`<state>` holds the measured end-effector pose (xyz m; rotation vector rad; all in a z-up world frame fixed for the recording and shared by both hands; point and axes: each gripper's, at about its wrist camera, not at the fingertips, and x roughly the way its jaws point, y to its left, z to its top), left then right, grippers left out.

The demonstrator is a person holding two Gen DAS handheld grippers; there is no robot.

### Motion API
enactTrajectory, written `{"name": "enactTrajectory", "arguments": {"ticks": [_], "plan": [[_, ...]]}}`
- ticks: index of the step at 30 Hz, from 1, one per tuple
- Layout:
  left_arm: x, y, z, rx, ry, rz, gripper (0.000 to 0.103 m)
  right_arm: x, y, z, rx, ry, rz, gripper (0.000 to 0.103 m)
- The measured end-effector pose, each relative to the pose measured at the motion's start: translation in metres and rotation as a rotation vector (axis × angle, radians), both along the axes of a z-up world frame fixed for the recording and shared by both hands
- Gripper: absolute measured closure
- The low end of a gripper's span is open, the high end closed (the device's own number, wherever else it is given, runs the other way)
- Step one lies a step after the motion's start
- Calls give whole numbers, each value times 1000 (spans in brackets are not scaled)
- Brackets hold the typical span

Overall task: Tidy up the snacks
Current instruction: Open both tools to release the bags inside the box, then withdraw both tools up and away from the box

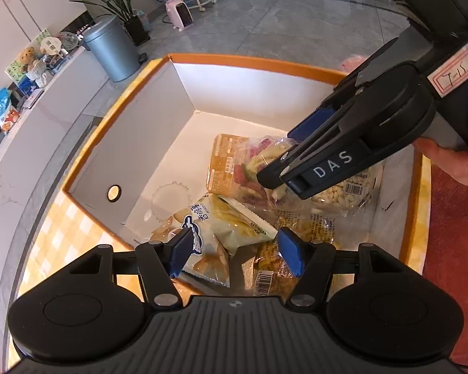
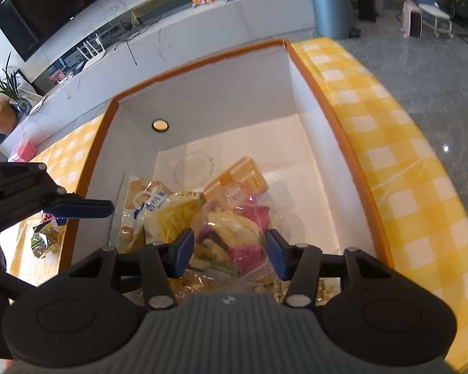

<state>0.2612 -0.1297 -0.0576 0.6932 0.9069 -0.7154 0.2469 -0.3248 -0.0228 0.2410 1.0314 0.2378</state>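
Note:
A large box with an orange rim (image 1: 249, 62) (image 2: 202, 62) and white inside holds a pile of snack packs. My right gripper (image 2: 231, 251) (image 1: 279, 159) reaches down into it, open, with a clear bag of pink, yellow and purple chips (image 2: 231, 237) (image 1: 259, 155) lying between its blue pads on the pile. My left gripper (image 1: 236, 252) hovers open over a white-and-blue bread pack (image 1: 199, 240) (image 2: 146, 199) and a yellow chips bag (image 1: 237, 221) (image 2: 174, 215). An orange packet (image 1: 224, 159) (image 2: 243, 171) lies behind them. One of the left gripper's fingers (image 2: 84, 208) shows at the box's left wall.
The box stands on a yellow checked tablecloth (image 2: 390, 155). A loose snack pack (image 2: 45, 237) lies on the cloth left of the box. A bag of pale puffs (image 1: 343, 193) sits under the right gripper. A hand (image 1: 465, 155) holds that gripper. Beyond stand a grey bin (image 1: 109, 50) and a white counter (image 2: 202, 31).

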Motion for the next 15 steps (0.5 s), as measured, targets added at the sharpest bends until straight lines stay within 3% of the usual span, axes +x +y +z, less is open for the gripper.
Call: {"name": "enactTrajectory", "arguments": {"ticks": [2, 8, 11, 15], "plan": [[-2, 3, 5, -28, 2, 17, 30, -5, 1, 9, -23, -39, 2, 39], [-19, 14, 24, -70, -26, 35, 30, -24, 6, 38, -77, -121, 2, 38], [-31, 22, 34, -80, -47, 59, 30, -40, 11, 55, -119, -201, -4, 27], [-47, 38, 46, -106, -74, 118, 30, -66, 20, 77, -161, -320, -11, 27]]}}
